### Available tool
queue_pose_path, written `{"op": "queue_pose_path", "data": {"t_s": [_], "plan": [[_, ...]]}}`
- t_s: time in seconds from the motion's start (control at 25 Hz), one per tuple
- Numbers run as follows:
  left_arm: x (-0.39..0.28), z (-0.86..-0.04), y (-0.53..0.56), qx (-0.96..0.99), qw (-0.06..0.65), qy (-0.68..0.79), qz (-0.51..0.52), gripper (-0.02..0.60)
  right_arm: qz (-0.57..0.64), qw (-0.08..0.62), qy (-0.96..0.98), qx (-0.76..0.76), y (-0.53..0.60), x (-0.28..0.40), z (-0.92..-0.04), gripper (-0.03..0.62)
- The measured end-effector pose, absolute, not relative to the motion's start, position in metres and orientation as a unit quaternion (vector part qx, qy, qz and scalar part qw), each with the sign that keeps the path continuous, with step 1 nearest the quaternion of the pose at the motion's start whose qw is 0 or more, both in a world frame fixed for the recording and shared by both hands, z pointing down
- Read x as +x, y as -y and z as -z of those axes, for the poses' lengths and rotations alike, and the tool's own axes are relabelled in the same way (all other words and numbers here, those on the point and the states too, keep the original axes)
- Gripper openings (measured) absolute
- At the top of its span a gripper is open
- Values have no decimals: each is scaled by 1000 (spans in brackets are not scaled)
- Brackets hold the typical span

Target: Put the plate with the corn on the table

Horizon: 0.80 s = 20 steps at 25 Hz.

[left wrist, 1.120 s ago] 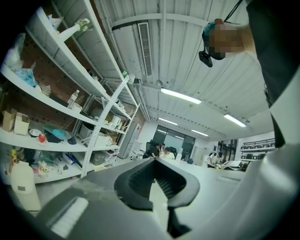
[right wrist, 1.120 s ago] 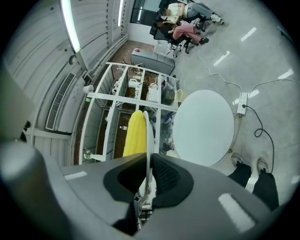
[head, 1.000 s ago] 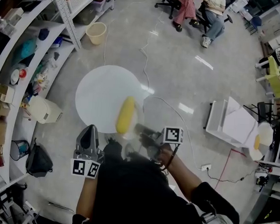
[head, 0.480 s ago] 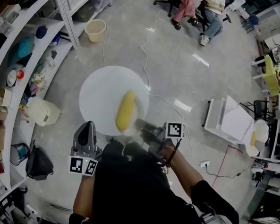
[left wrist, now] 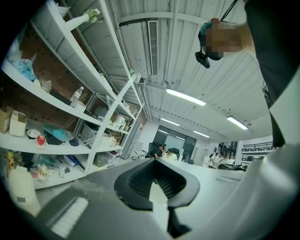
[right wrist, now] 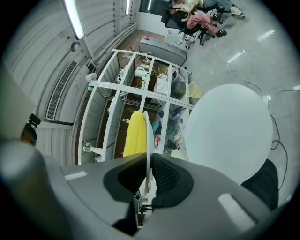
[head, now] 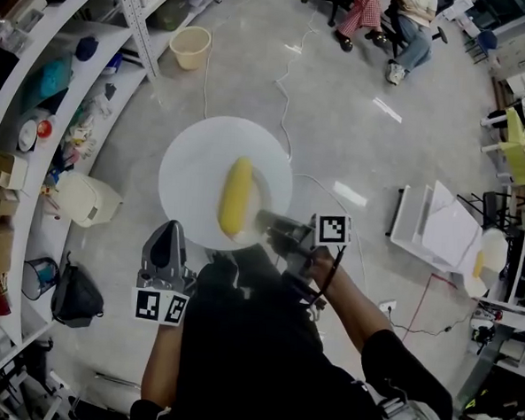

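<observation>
A yellow corn cob [head: 237, 197] lies on a pale plate [head: 257, 204] held level above the near right part of the round white table [head: 194, 169]. My right gripper [head: 275, 228] is shut on the plate's near rim. In the right gripper view the plate [right wrist: 146, 136] stands edge-on between the pads of the right gripper [right wrist: 147, 176], with the corn [right wrist: 136, 133] to its left and the table [right wrist: 229, 131] to the right. My left gripper [head: 166, 246] hangs at the table's near edge, shut and holding nothing; in its own view the left gripper [left wrist: 157, 180] faces the shelves.
White shelving [head: 49, 76] packed with goods curves along the left. A beige bucket [head: 190, 47] stands on the floor beyond the table, a white canister [head: 86, 198] and a black bag [head: 75, 295] to its left. A cable [head: 287, 91] crosses the floor. Seated people [head: 381, 17] are far off; a white trolley [head: 430, 228] stands right.
The right gripper has carried the plate with the corn farther in over the table. The left gripper stays at the table's near edge.
</observation>
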<state>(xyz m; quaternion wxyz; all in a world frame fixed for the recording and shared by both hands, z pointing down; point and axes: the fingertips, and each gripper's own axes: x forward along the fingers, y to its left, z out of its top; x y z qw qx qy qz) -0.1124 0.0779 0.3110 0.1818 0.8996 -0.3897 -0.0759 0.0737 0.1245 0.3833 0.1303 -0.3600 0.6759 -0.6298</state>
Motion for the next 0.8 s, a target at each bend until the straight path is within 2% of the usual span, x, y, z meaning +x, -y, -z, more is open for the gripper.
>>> {"op": "queue_pose_path", "data": {"t_s": [0.8], "plan": [[-96,-352,-16,868,189,455,62,5,656,83,-699,-271,-57,78,-427,38]]}}
